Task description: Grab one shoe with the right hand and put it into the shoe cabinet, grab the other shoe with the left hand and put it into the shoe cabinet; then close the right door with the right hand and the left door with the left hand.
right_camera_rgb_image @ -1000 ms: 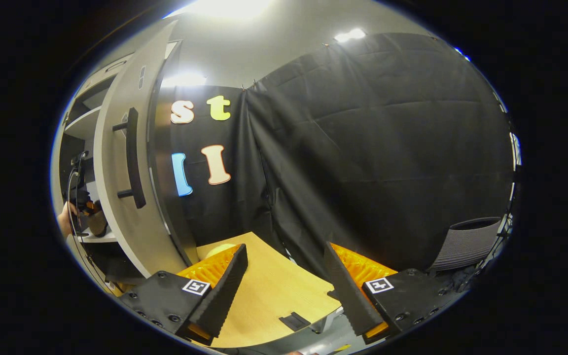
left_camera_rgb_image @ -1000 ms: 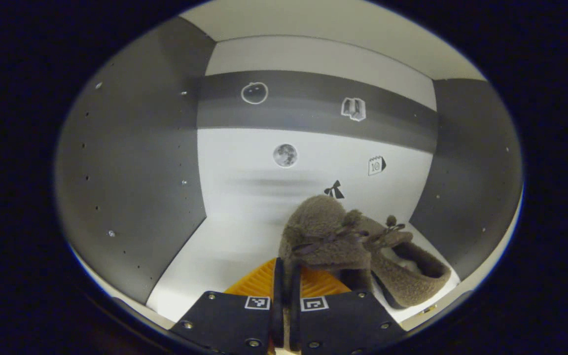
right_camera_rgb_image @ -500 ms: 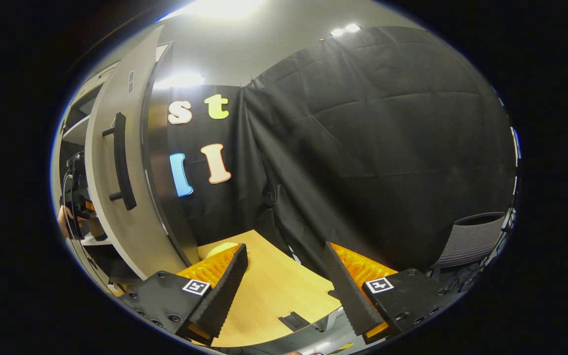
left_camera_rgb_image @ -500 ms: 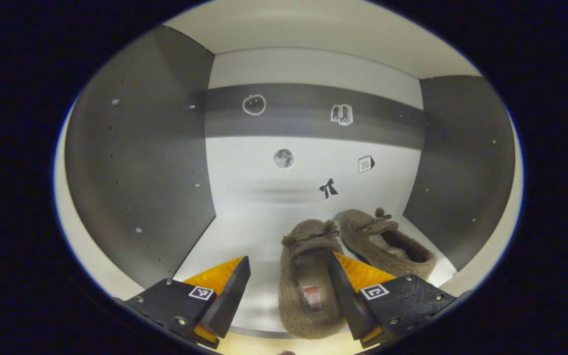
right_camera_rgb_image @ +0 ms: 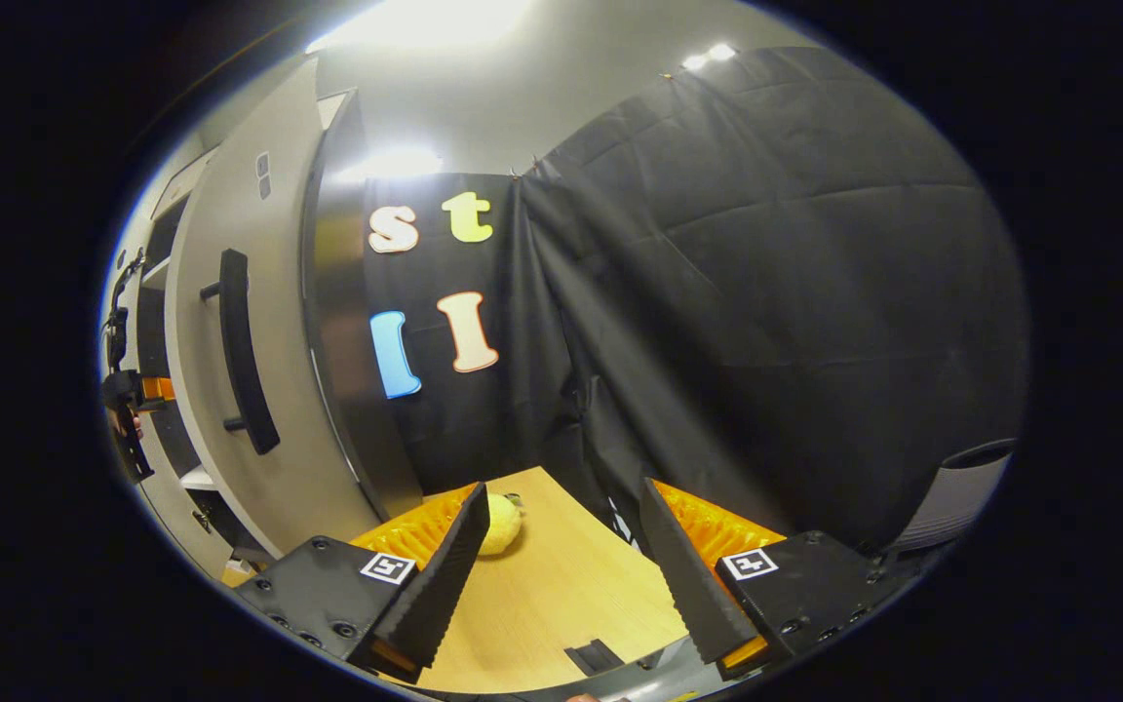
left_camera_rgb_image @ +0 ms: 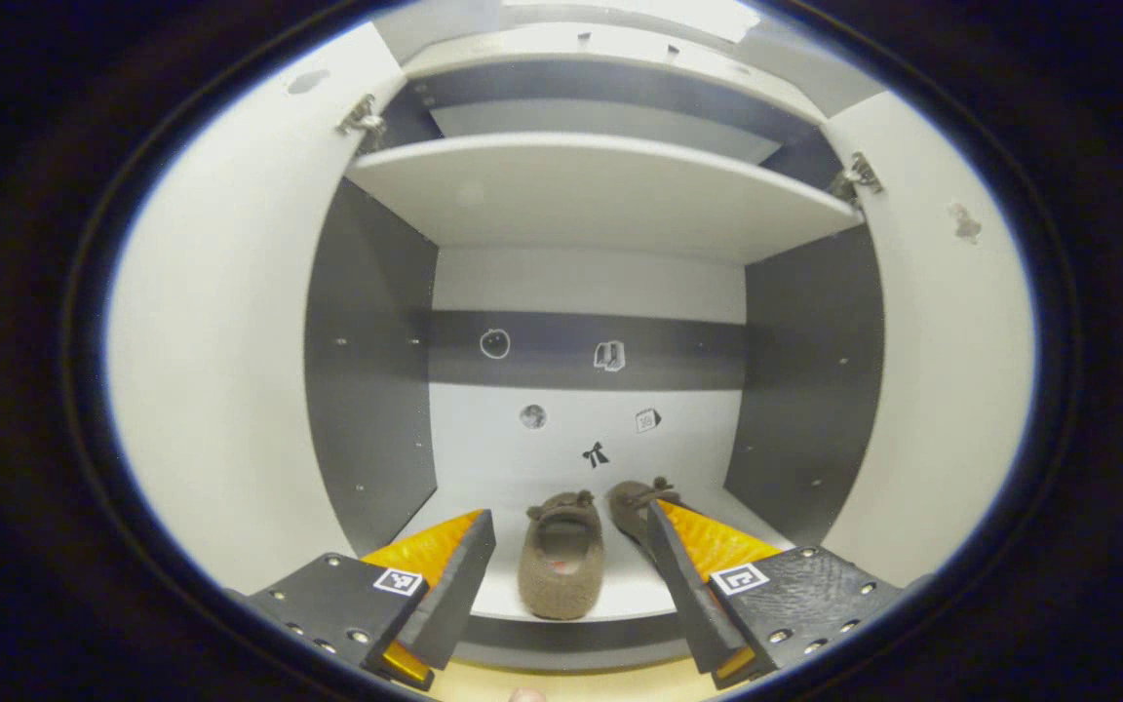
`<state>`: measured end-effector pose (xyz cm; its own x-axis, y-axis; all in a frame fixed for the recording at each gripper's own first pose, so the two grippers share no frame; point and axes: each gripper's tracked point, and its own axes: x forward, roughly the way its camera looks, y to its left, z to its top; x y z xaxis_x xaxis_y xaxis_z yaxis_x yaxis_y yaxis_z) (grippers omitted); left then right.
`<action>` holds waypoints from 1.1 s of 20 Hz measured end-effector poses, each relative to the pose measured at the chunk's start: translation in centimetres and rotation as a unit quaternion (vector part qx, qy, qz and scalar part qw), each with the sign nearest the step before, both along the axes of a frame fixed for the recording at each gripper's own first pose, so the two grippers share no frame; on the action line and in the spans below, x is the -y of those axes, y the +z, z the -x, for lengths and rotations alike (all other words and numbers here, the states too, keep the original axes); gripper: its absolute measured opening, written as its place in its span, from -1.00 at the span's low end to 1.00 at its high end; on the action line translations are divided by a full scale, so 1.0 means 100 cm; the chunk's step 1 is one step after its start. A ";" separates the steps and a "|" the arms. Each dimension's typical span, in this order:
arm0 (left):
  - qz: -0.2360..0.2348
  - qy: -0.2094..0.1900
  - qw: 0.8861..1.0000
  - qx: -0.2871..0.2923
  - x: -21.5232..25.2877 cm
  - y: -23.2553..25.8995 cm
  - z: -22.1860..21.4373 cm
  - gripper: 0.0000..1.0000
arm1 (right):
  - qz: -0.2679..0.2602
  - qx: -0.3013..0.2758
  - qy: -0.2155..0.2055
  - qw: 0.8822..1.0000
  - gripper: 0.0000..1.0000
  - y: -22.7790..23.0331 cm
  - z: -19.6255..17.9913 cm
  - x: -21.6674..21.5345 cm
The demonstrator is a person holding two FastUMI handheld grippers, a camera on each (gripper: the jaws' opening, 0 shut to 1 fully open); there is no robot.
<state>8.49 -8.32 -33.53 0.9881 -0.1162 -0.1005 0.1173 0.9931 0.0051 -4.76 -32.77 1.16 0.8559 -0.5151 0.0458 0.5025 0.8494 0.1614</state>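
The two fuzzy brown shoes sit inside the shoe cabinet (left_camera_rgb_image: 367, 292) on its bottom shelf. One shoe (left_camera_rgb_image: 561, 567) lies in the middle with its heel toward the front. The other shoe (left_camera_rgb_image: 636, 505) lies just beside it on the right, partly hidden behind a finger of the left gripper (left_camera_rgb_image: 569, 575). That gripper hangs in front of the shelf with its fingers spread wide and nothing between them. So the job of putting the shoes away looks done, and the doors are the step in hand. Both doors stand open, one on each side of the shelf. In the right gripper view, the right gripper (right_camera_rgb_image: 561, 570) hangs over a wooden table (right_camera_rgb_image: 561, 595) with its fingers wide apart, holding nothing. The right door (right_camera_rgb_image: 215, 322) is to its left, swung out, with a long dark handle (right_camera_rgb_image: 240, 351) on its front. A small yellow fluffy thing (right_camera_rgb_image: 501, 519) sits on the table near the door's bottom edge. Next, I think the right gripper should swing left to the door and push it shut. It should press on the flat front near the handle, and it need not grab anything. The left gripper should be pulled well back first, so the door does not bump it. After that, the left door (left_camera_rgb_image: 220, 341) gets the same push from the left gripper
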 end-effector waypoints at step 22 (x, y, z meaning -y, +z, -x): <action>-0.009 0.228 0.974 0.007 -0.119 -0.063 0.268 0.90 | 0.069 0.005 0.265 0.962 0.94 0.114 -0.083 -0.106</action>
